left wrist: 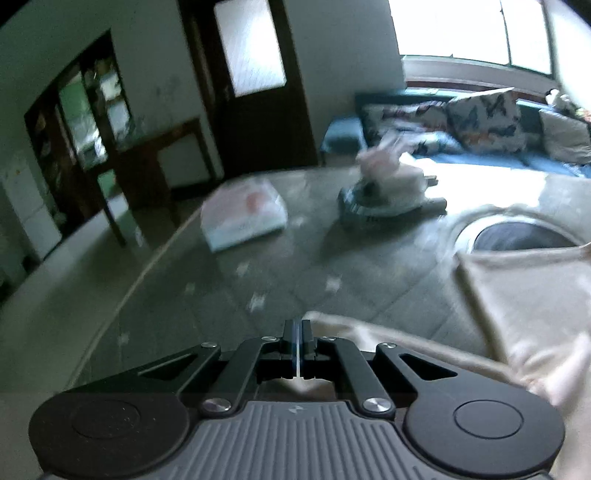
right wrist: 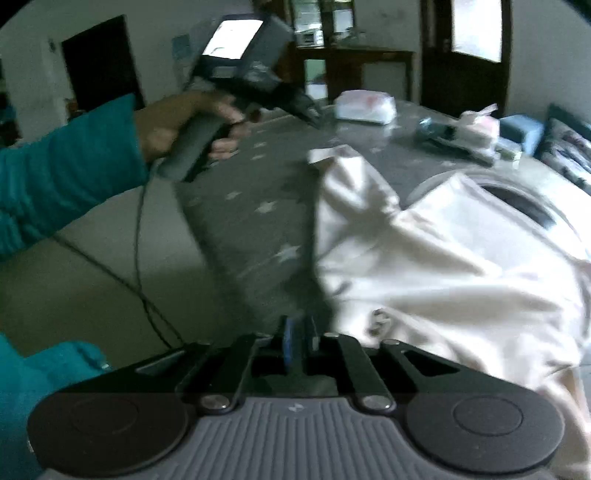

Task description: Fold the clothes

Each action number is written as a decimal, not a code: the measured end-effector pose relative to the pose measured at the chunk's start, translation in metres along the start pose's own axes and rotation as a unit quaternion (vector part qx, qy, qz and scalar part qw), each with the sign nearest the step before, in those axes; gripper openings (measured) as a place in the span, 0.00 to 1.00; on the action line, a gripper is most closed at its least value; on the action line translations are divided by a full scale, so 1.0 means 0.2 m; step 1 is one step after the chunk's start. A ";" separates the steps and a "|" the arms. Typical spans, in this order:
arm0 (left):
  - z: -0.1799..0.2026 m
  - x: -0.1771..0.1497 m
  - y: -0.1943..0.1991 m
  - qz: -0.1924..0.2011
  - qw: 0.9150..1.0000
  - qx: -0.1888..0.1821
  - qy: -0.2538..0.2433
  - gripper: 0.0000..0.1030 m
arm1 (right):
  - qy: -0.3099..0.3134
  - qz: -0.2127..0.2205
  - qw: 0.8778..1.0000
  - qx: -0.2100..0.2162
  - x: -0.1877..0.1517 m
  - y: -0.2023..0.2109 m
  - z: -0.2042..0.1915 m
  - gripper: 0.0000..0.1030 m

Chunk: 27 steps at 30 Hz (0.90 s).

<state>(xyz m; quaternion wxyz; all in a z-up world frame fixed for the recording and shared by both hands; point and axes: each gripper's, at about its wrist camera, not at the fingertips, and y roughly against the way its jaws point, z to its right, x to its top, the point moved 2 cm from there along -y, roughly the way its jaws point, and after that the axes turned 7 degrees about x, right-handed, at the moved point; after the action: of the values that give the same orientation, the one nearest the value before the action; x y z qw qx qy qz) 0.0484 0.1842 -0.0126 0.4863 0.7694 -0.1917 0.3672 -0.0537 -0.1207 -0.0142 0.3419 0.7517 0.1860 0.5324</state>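
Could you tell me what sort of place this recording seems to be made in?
Most likely a home living room: a sofa with patterned cushions under a window, wooden doors, and a table bearing a cream garment.

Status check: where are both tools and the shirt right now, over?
Left tool shut, empty, beside cream shirt. Right tool nearly shut, grip unclear. Shirt rumpled on table. White packet and clutter beyond, apart.

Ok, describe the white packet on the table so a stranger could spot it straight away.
Start at the grey star-patterned table. The white packet lies flat near its far edge, in front of the dark door. Unlike the cream garment nearby, it is boxy, with a pink mark.
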 end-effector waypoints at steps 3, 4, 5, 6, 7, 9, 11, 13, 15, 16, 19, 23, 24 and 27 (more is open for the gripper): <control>0.00 -0.03 0.00 -0.015 1.000 -0.024 -0.006 0.02 | 0.009 0.009 1.000 -0.015 -0.02 0.04 0.01 0.10; 0.02 -0.04 0.02 -0.013 0.999 -0.035 -0.013 0.02 | 0.002 0.015 0.999 -0.028 -0.02 0.07 0.03 0.11; 0.05 -0.04 0.05 -0.009 0.999 -0.049 -0.021 0.03 | -0.005 0.021 0.999 -0.042 -0.02 0.10 0.06 0.11; 0.08 -0.05 0.07 -0.006 0.997 -0.065 -0.028 0.03 | -0.014 0.026 0.998 -0.063 -0.01 0.12 0.11 0.13; 0.11 -0.05 0.10 -0.003 0.996 -0.081 -0.035 0.03 | -0.021 0.030 0.995 -0.088 -0.02 0.14 0.15 0.13; 0.19 -0.06 0.15 0.003 0.992 -0.115 -0.048 0.04 | -0.038 0.034 0.990 -0.130 -0.03 0.16 0.25 0.15; 0.28 -0.09 0.19 0.004 0.986 -0.153 -0.061 0.04 | -0.059 0.030 0.985 -0.161 -0.05 0.15 0.34 0.20; 0.37 -0.11 0.23 0.006 0.979 -0.190 -0.074 0.05 | -0.078 0.017 0.983 -0.167 -0.08 0.11 0.40 0.20; 0.46 -0.14 0.27 0.008 0.971 -0.221 -0.087 0.05 | -0.093 -0.006 0.982 -0.166 -0.13 0.08 0.45 0.20; 0.51 -0.15 0.28 0.010 0.969 -0.230 -0.094 0.05 | -0.095 -0.017 0.982 -0.162 -0.15 0.06 0.45 0.20; 0.60 -0.19 0.26 0.003 0.964 -0.240 -0.113 0.05 | -0.086 -0.034 0.984 -0.155 -0.19 0.05 0.42 0.20; 0.61 -0.23 0.18 -0.023 0.966 -0.227 -0.120 0.05 | -0.075 -0.051 0.986 -0.138 -0.20 0.07 0.38 0.20; 0.59 -0.23 0.16 -0.030 0.966 -0.229 -0.116 0.05 | -0.076 -0.047 0.987 -0.134 -0.19 0.09 0.38 0.20; 0.52 -0.19 0.15 -0.040 0.964 -0.240 -0.106 0.05 | -0.085 -0.027 0.988 -0.124 -0.15 0.16 0.39 0.20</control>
<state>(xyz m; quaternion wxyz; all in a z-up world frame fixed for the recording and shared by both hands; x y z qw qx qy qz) 0.0436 0.0751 -0.0497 0.6479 0.6716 -0.2934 0.2074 0.0058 -0.1878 -0.0267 0.4616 0.7404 0.1091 0.4763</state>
